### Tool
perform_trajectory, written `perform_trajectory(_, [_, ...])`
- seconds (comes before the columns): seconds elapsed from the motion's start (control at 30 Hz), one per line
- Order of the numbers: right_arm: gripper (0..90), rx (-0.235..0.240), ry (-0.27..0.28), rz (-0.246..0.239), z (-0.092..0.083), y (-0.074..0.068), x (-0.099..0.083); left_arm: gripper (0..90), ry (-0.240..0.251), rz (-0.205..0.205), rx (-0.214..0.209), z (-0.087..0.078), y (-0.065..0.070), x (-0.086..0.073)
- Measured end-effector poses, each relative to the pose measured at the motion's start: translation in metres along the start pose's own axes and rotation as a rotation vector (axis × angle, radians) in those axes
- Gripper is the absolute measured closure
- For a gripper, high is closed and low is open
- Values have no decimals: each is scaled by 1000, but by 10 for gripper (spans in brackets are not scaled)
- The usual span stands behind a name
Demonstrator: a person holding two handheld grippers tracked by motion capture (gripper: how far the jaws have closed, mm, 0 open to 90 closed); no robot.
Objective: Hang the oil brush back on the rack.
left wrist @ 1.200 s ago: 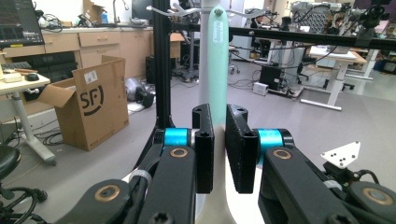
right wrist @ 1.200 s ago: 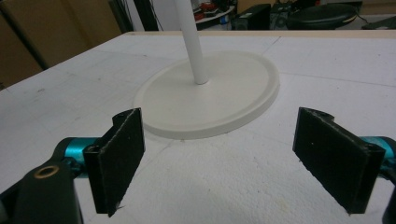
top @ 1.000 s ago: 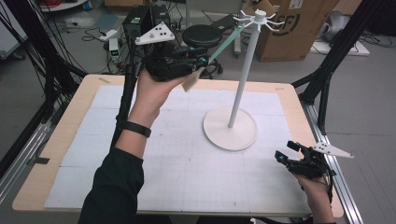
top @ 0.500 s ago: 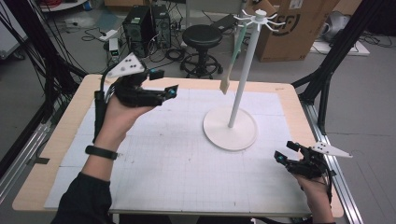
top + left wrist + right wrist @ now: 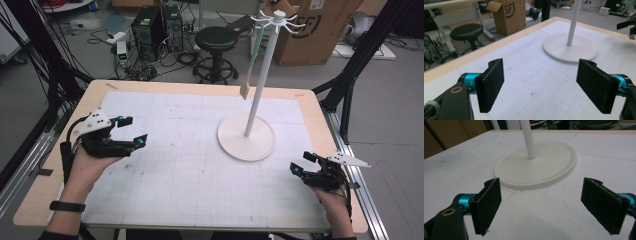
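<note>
L gripper (image 5: 131, 131) sits low over the mat at table left, jaws just been opening, now wide w/ nothing between them; R gripper (image 5: 301, 163) also wide open and empty, near the front-right corner. Spatula (image 5: 251, 65) hangs from a top hook of the white stand (image 5: 260, 85), long axis vertical, blade down, just beside the pole. It's up and far-right of L, up and far-left of R; R is closer to the stand base (image 5: 536, 167), so I'd judge any re-grab suits R better.
</note>
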State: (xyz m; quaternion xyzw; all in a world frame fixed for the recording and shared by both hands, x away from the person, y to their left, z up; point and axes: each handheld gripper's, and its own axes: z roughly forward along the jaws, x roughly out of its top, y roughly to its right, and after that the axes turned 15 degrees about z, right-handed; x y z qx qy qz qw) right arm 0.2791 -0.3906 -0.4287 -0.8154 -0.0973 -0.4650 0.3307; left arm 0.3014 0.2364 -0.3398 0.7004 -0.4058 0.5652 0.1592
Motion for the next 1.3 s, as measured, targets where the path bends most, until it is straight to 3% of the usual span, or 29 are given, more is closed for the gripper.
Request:
perform_trajectory(0.23, [159, -12, -26, -6, 5, 0, -4, 210, -22, -51, 24, -10, 1, -45])
perform_trajectory(0.4, [159, -16, -40, -8, 9, 0, -6, 194, -11, -86, 31, -9, 5, -71])
perform_trajectory(0.53, [159, -17, -47, -12, 10, -1, -7, 192, -31, -92, 47, -5, 12, -87])
perform_trajectory(0.6, [159, -19, -48, -16, 10, -1, -8, 190, -42, -86, 50, -3, 15, -91])
perform_trajectory(0.8, [159, -25, -56, -15, 13, 0, -9, 187, -26, -118, 43, -1, 16, -102])
perform_trajectory(1.3, [159, -35, -75, -22, 14, -1, -12, 182, -21, -134, 36, 3, 16, -105])
